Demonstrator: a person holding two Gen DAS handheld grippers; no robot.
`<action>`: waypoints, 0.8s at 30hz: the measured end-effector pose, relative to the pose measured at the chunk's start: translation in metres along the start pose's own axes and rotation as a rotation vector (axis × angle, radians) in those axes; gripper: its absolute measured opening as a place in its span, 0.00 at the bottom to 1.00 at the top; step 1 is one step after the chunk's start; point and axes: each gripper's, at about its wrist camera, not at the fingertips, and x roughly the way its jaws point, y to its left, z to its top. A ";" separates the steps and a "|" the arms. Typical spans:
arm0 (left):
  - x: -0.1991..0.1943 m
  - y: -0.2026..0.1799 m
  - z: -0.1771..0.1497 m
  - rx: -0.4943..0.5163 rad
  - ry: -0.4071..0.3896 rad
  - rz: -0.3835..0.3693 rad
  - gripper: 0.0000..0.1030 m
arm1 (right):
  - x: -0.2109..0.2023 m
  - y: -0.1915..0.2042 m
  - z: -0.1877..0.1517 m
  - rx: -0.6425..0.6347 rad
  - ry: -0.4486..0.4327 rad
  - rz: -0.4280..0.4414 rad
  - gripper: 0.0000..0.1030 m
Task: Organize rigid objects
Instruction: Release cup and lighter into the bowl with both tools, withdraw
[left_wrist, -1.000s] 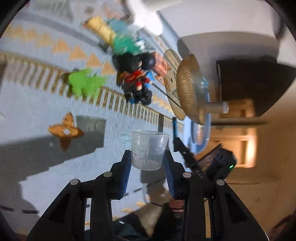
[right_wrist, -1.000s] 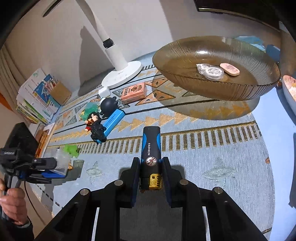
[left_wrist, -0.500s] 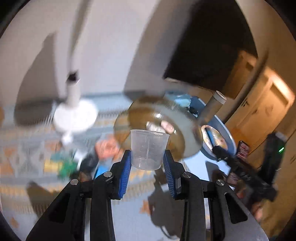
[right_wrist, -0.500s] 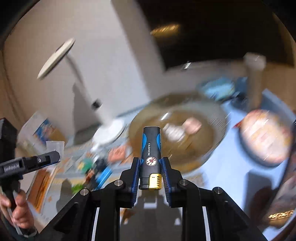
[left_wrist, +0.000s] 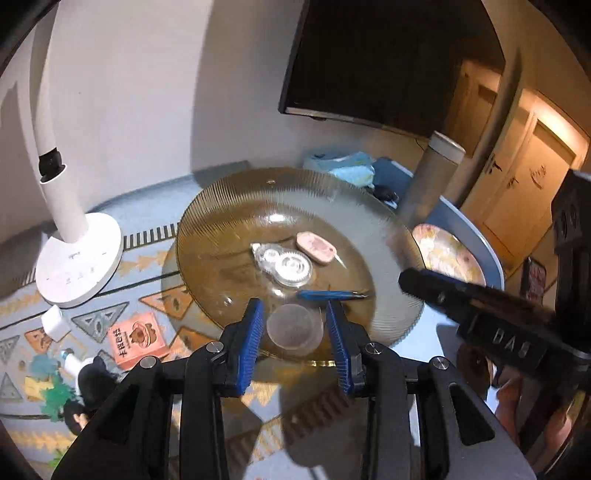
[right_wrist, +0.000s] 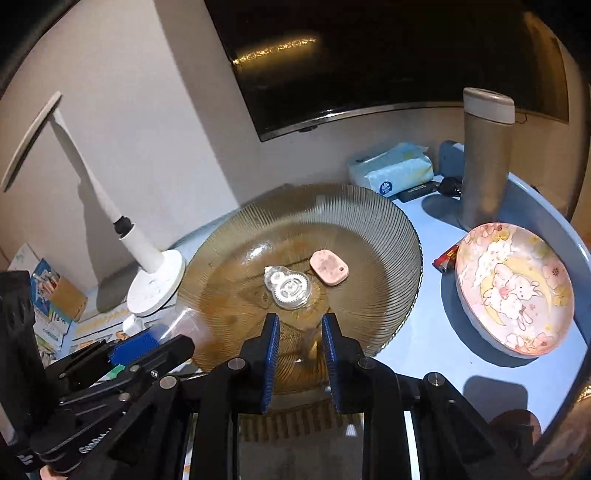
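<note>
A big ribbed amber glass dish holds a clear correction-tape case and a pink oval piece. My left gripper is open over the dish's near rim; the clear plastic cup sits between its blue pads, seen from above, touching neither. My right gripper is open and empty over the dish's near rim. The blue-black lighter is hidden; only a thin blue strip shows beside the right gripper's finger.
A white lamp base stands left of the dish. A pink card box, figurines and a white cube lie on the patterned mat. A pink rabbit plate, grey tumbler and tissue pack sit right.
Both grippers swung over the amber dish and opened. The lighter has left my right gripper. The cup has slipped out of my left gripper's grip and now sits loose between the pads.
</note>
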 end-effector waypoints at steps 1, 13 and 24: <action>0.000 0.000 0.000 -0.015 0.000 0.001 0.54 | 0.004 0.001 0.002 -0.011 0.011 -0.002 0.23; -0.139 0.078 -0.034 -0.012 -0.126 0.131 0.71 | -0.035 0.030 -0.013 -0.056 -0.016 0.055 0.59; -0.250 0.173 -0.126 -0.131 -0.150 0.319 0.83 | -0.041 0.174 -0.077 -0.283 0.040 0.294 0.60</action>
